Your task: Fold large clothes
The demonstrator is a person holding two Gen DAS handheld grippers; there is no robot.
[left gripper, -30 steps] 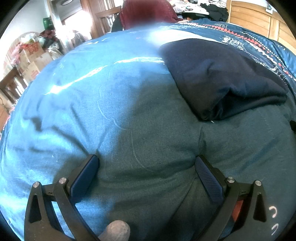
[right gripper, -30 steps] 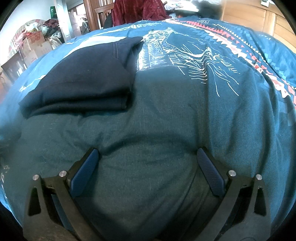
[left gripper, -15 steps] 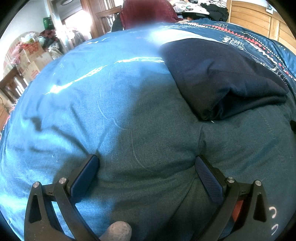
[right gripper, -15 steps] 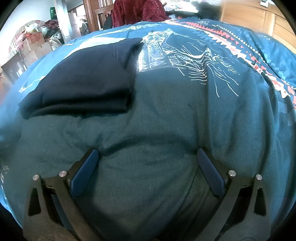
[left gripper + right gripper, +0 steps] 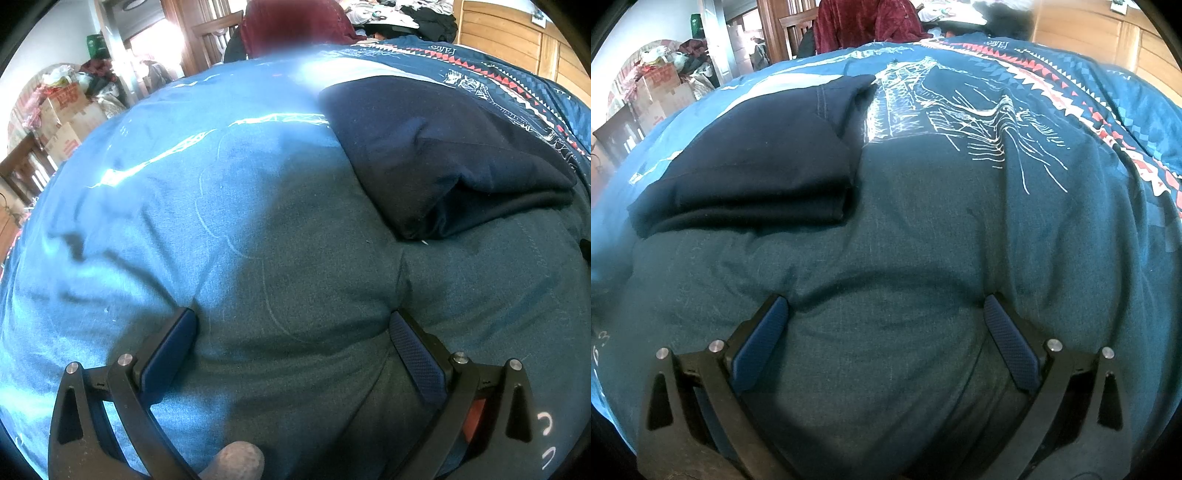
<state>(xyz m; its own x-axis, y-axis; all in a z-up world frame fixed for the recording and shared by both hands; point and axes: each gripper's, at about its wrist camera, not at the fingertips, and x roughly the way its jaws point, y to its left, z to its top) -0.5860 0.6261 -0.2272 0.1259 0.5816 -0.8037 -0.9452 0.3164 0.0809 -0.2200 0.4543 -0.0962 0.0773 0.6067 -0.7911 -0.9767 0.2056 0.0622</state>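
A home bedroom: patterned quilt [image 5: 1052, 122], wooden headboard [image 5: 506, 33], stacked boxes [image 5: 62, 118].

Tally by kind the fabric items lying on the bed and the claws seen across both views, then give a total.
Folded navy garments: 1
Teal patterned bedspreads: 1
Claws, both open and pressed on the bedspread: 2 (left claw, right claw)
Total: 4

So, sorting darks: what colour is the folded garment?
Dark navy folded garment, plain; clearest in the right wrist view.

Cardboard boxes [image 5: 61, 122] far left, wooden chair [image 5: 212, 35], wooden panelling [image 5: 506, 33] behind
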